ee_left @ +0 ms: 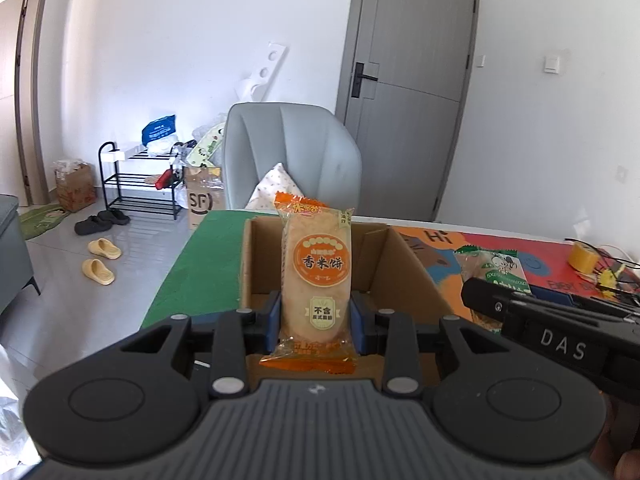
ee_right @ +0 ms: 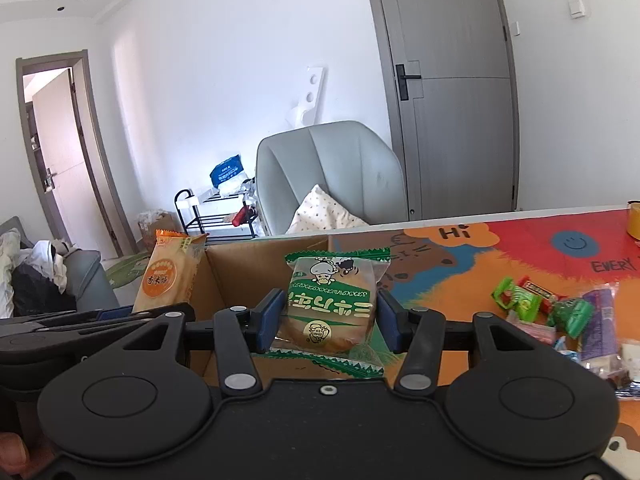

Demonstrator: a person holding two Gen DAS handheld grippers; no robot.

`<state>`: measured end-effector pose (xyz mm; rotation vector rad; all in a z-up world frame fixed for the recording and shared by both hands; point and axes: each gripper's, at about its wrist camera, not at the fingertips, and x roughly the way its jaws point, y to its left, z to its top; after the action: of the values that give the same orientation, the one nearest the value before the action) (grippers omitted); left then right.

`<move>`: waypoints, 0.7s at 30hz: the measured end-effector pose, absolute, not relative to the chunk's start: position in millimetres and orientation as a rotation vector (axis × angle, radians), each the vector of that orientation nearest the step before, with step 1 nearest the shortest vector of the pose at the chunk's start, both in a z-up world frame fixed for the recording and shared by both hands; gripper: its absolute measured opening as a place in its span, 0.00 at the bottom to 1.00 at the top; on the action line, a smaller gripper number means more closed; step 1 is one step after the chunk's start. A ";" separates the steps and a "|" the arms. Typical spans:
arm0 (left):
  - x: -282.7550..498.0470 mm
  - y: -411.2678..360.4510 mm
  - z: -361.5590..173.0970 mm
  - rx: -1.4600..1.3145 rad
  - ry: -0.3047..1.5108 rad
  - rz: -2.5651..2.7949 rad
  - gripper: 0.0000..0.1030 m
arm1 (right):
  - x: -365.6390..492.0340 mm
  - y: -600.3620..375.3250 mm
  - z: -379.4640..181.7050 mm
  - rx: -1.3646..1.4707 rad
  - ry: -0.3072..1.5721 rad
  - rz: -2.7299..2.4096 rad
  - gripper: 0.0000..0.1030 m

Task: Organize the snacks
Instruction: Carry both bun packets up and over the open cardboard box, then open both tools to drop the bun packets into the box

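Two held snacks above box (ee_left: 400, 264) rim

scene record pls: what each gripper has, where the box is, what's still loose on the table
left gripper: shut on orange rice cracker pack, held upright over the box
right gripper: shut on green-wrapped bun pack, print upside down
cardboard box: open, on the table, just ahead of both grippers
table mat: colourful, cartoon print
loose snacks: pile of small wrapped items on the mat, right of the box
yellow tape roll: far right of the mat
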<state>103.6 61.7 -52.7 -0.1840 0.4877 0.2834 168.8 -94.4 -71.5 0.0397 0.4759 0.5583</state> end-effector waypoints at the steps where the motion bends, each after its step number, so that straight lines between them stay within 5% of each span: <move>1: 103.9 62.2 -53.4 -0.179 0.490 0.292 0.32 | 170.3 -92.2 -72.1 0.040 0.481 0.560 0.49; 10: 104.7 56.6 -50.8 -0.140 0.493 0.364 0.37 | 176.1 -78.2 -75.4 0.033 0.506 0.566 0.49; 21: 95.1 58.6 -48.1 -0.101 0.489 0.499 0.68 | 179.7 -66.4 -77.7 0.019 0.527 0.605 0.51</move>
<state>95.1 58.6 -48.1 -0.1009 0.4889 0.4987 179.7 -66.4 -77.7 0.0192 0.5269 0.6052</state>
